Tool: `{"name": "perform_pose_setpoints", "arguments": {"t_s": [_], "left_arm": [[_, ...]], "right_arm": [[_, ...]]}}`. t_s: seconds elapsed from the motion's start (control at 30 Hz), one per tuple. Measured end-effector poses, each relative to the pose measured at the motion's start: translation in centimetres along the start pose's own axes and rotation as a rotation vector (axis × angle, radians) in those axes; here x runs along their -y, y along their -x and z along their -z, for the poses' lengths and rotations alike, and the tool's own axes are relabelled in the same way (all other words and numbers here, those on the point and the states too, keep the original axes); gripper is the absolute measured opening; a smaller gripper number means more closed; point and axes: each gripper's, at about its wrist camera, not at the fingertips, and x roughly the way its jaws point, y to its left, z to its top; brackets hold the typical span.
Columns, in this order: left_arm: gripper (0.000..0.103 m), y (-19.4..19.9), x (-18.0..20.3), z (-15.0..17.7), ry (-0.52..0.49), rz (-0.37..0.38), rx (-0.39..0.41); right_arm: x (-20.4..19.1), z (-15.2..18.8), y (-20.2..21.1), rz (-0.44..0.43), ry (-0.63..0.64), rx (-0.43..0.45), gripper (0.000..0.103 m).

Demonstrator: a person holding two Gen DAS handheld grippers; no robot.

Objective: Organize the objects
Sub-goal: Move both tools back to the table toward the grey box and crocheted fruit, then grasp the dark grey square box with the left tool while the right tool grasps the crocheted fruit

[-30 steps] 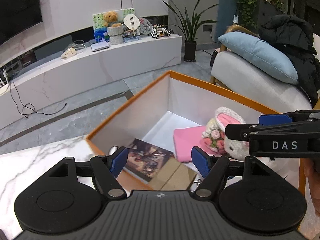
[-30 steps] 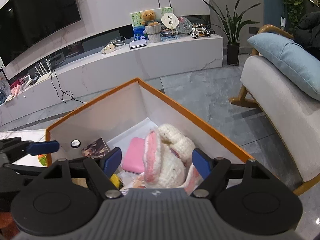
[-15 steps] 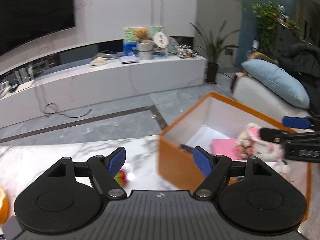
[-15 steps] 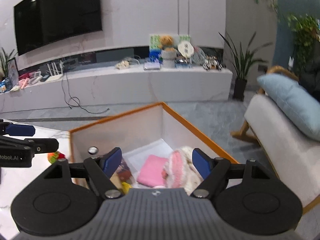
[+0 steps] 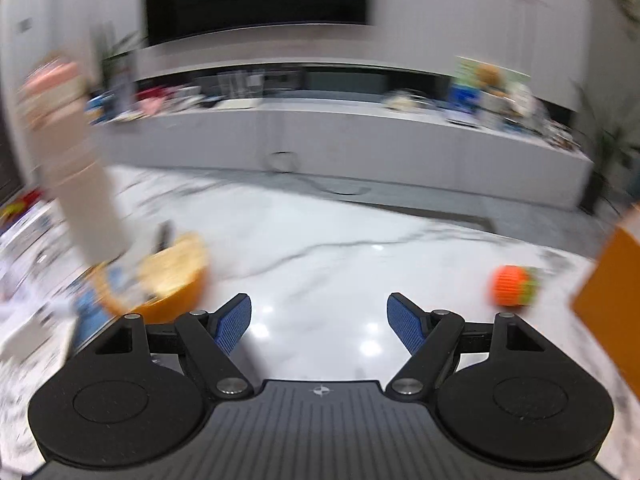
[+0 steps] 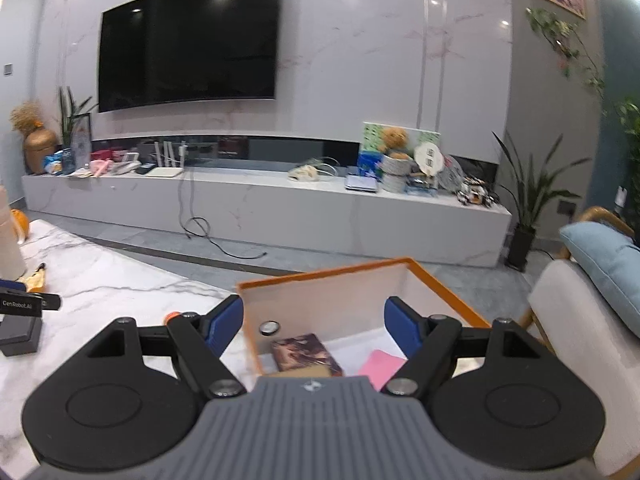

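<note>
My left gripper [image 5: 319, 322] spread wide, nothing between, over white marble table [image 5: 320, 248]. Orange knitted ball [image 5: 511, 291] on table to its right, beside orange box [image 5: 608, 300]. Orange bowl [image 5: 176, 280] left, blurred. My right gripper [image 6: 314, 330] also apart, empty, above box [image 6: 360, 268]; dark book [image 6: 304, 352] and pink item [image 6: 380, 364] lie inside.

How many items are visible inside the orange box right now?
2: a dark picture book against the near-left wall of the orange box, a pink item beside it. The gripper may hide more.
</note>
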Motion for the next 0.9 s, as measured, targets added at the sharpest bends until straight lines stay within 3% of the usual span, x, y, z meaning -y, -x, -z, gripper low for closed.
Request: {"name": "perform_pose_setpoints", "arguments": {"t_s": [0.17,0.23,0.33,0.4,0.57,0.73,0.9], "left_arm": [[0.089,-0.3,-2.3,1.5,-0.002,-0.087,0.066],[0.089,-0.7,-3.2,2.2,-0.007,-0.104,0.063],[0.089,-0.8,-4.1,2.6,0.074,-0.122,0.032],[0.089,-0.8,-4.4,2.9,0.121,-0.107,0.032],[0.091,-1.5,-4.4,4.0,0.097,-0.093,0.014],[0.091,-1.9,-3.7,4.6,0.008,-0.070,0.021],[0.088,-2.1,-2.7,4.7,-0.059,0.007,0.048]], "right_arm": [[-2.8,0.9,-0.2,-0.042,0.045,0.016,0.079],[-4.1,1.4,-0.2,-0.056,0.055,0.011,0.079],[-6.3,2.0,-0.3,-0.071,0.048,0.016,0.079],[-7.8,2.3,-0.7,-0.068,0.052,0.019,0.080],[-11.4,3.3,-2.6,-0.066,0.058,0.016,0.084],[-14.0,4.4,-5.9,-0.063,-0.001,-0.028,0.084],[-15.6,5.0,-9.1,-0.039,-0.027,-0.055,0.084]]}}
